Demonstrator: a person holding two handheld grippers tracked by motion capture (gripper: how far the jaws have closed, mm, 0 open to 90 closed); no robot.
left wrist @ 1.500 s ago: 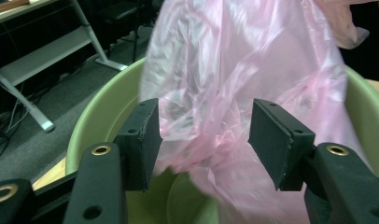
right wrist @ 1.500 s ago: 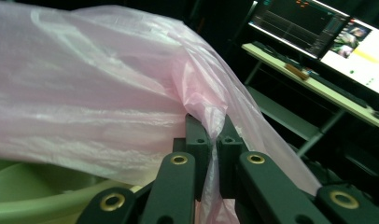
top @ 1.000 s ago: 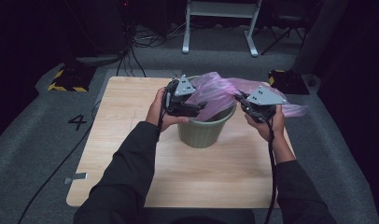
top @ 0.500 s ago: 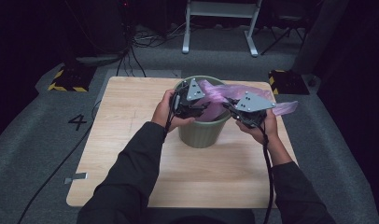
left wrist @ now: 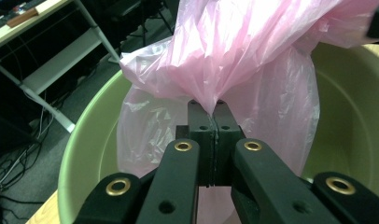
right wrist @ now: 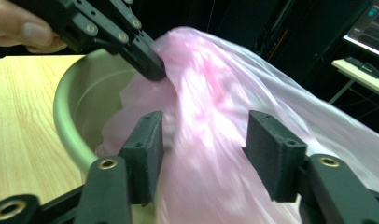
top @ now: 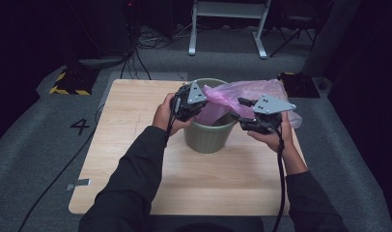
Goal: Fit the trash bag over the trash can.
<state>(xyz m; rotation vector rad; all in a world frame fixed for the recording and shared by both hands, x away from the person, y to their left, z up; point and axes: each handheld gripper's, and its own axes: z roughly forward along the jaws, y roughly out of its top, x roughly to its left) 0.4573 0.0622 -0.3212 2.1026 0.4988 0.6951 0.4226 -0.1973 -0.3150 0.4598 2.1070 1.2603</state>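
Note:
A pale green bin [top: 207, 137] stands on the wooden table [top: 126, 130]. A thin pink plastic bag [top: 242, 93] drapes from the bin's mouth out over its right rim. My left gripper [top: 206, 102] hangs over the bin's left rim, shut on a bunched fold of the bag [left wrist: 253, 51]; its tips [left wrist: 207, 106] pinch the film above the bin's inside [left wrist: 346, 121]. My right gripper [top: 238, 115] is at the right rim, open, with the bag [right wrist: 211, 116] lying between its pads [right wrist: 148, 135]. The left gripper [right wrist: 148, 58] also appears there above the bin [right wrist: 73, 100].
The table sits on grey carpet marked with a "4" [top: 80, 126]. A white-legged stand [top: 228, 29] and cables [top: 136, 43] lie beyond the far edge. A black box [top: 298, 84] rests at the table's far right corner. Bare wood stretches left of and in front of the bin.
My right gripper has come in leftwards from the stretched-out bag to the bin's right rim. The bag has slackened and sunk toward the bin. The left gripper keeps its hold.

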